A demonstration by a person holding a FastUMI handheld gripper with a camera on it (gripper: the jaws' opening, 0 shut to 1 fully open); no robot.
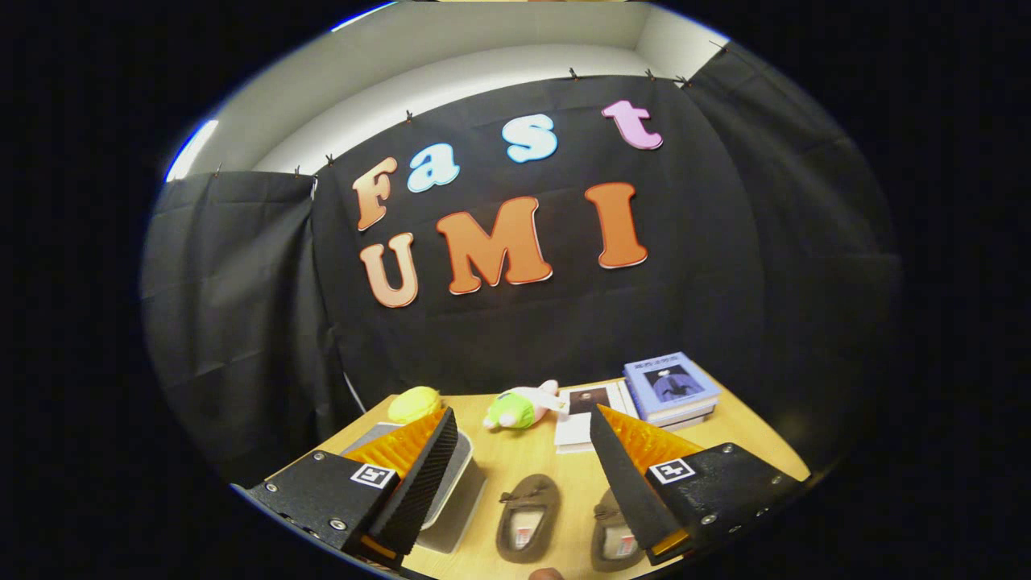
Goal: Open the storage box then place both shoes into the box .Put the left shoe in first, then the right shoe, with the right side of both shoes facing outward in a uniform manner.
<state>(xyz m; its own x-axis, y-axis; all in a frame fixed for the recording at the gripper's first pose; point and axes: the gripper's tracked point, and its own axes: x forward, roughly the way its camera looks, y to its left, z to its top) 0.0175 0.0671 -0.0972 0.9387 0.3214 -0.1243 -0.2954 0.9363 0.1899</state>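
Gripper [519, 431] held above the table [749, 439], fingers apart and empty; box [451, 491] shut at left, two shoes [527, 518] near; grabbing the wrong shoe first risks the order.

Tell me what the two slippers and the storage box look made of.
Slippers: soft brown matte fabric, maybe suede or felt, moccasin stitching. Storage box: pale grey, smooth rounded lid, probably plastic. The open gripper hovers above them, touching neither.

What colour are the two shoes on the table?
Both shoes are brown, seen between the open gripper fingers in the gripper view.
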